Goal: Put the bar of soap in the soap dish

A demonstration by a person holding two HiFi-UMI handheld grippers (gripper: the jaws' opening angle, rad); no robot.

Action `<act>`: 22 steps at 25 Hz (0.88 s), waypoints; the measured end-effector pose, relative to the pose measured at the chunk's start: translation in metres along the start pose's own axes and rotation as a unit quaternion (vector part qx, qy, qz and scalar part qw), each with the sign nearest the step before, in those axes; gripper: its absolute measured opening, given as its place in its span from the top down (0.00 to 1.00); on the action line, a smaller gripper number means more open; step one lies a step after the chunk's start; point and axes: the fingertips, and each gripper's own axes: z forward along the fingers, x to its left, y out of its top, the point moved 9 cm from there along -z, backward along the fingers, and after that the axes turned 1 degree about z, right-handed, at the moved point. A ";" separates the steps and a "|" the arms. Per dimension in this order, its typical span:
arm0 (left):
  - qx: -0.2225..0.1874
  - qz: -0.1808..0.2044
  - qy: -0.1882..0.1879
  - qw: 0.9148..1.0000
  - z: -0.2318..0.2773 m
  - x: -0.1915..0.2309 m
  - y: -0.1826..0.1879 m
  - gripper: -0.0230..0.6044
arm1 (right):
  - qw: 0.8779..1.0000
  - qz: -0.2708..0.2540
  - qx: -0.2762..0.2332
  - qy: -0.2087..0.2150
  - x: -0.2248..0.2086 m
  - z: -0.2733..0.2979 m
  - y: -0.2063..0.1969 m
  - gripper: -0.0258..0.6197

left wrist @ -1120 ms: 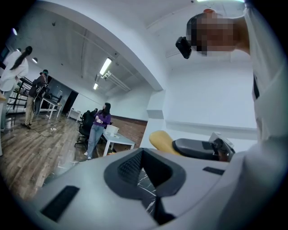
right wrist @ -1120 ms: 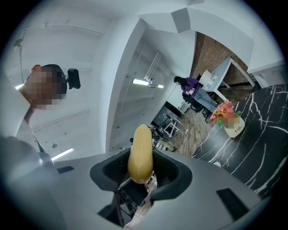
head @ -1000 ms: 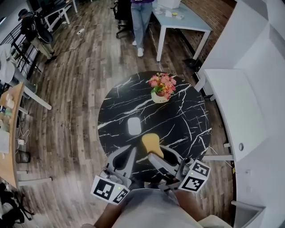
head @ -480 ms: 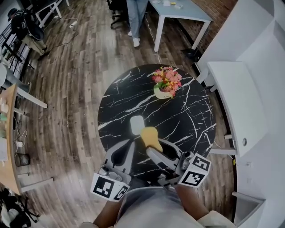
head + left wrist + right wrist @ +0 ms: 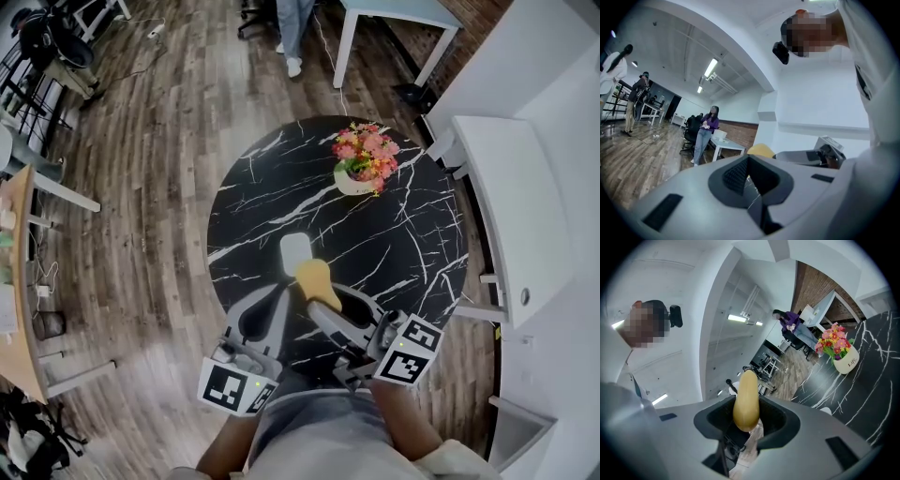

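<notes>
As the head view looks steeply down, a wooden floor [image 5: 141, 187] fills the left side, with a round black table [image 5: 394, 253] veined in white at the centre. At the top edge, a person [image 5: 292, 28] stands well away from the table.

Low and left of centre, the left gripper [image 5: 279, 302] reaches over the near rim of the table. Its own view shows its two jaws pressed together with nothing between them.

Just beyond its tip, a small white soap dish [image 5: 294, 251] sits flat on the table, with nothing in it.

Directly right of the left gripper, the right gripper [image 5: 321, 307] is clamped on a yellow bar of soap [image 5: 316, 279]. The soap stands on edge between the jaws and sticks out past their tips. From above, its far end meets the near edge of the dish; whether the two touch cannot be told.

Farther right, near the far rim of the table, stands a white pot of flowers [image 5: 361, 159], pink and orange. A white counter [image 5: 511, 225] runs down the right side.
</notes>
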 end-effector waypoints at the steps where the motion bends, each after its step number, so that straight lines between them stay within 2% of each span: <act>1: 0.002 -0.001 0.002 1.000 0.001 0.002 -0.003 0.96 | 1.000 0.000 0.002 -0.002 -0.004 0.001 -0.002 0.71; 15: 0.023 -0.004 0.012 1.000 0.010 0.037 -0.045 0.96 | 0.999 0.005 0.035 -0.041 -0.061 0.027 -0.033 0.71; 22: 0.029 0.014 0.017 0.999 0.020 0.050 -0.070 0.96 | 0.997 -0.001 0.036 -0.063 -0.088 0.037 -0.053 0.71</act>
